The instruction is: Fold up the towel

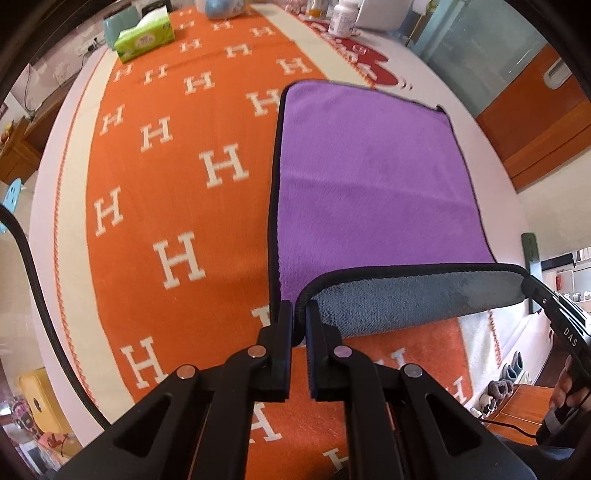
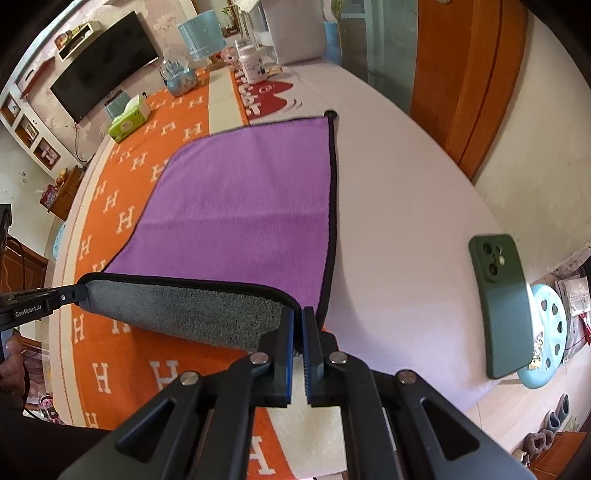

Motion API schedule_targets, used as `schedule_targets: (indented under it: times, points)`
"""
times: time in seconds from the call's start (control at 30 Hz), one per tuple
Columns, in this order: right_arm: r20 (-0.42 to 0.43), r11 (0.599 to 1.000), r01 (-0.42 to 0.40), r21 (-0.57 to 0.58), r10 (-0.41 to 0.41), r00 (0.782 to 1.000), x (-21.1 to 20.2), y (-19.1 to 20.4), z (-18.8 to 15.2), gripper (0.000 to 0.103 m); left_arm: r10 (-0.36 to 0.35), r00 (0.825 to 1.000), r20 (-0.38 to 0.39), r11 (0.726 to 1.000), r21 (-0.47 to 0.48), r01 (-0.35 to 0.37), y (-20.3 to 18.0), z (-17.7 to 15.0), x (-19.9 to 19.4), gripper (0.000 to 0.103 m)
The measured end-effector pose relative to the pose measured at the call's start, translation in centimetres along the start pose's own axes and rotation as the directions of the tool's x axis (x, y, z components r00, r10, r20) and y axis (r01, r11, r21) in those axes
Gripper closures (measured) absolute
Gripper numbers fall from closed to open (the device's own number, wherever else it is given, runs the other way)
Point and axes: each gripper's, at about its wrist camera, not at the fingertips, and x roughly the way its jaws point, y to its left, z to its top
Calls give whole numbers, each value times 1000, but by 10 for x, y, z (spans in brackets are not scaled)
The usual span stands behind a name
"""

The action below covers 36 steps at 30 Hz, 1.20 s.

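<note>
A purple towel (image 1: 373,177) with black trim and a grey underside lies spread on the table; it also shows in the right wrist view (image 2: 240,206). Its near edge is lifted and curled over, showing the grey side. My left gripper (image 1: 300,314) is shut on the towel's near left corner. My right gripper (image 2: 298,321) is shut on the near right corner. Each gripper shows in the other's view, the right gripper (image 1: 532,284) at the lifted edge's right end and the left gripper (image 2: 79,293) at its left end.
An orange cloth with white H letters (image 1: 177,192) covers the table's left part. A green phone (image 2: 504,306) lies on the white table to the right. A green tissue pack (image 1: 146,37), a white bottle (image 1: 343,16) and a snow globe (image 2: 179,75) stand at the far end.
</note>
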Motion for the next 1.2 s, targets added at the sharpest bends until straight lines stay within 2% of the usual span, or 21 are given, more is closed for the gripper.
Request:
schedule_targets:
  times: [0.3,0.6,0.77,0.9,1.0,1.2]
  points:
    - [89,999,-10,-45,14,996,-23,4,43,99,-4,995,96,1000,12,3,-4,35,-33,99]
    - [213,997,-13,-81,30,977,-35,7,99,99,-8,977,215,999,36,1,-9,90,-60,99]
    - [293,996,-4,-90,30,956,-32,6,131,99,-11,949,315,999,35,0,-12,116,-68,99]
    - [376,992,36,-121,12,927,-25,10,147,99,-13,931,365,1000,23,5,-12,134,-60,99]
    - [403,991,36,-130,20,915,-13,10,156,99,9,919,395,1000,1,-10,-13,146,-47,99]
    - [434,980,87,-181,0,901,15,9,163,99,3,878,478,998,-59,29,-9,154,-26,99]
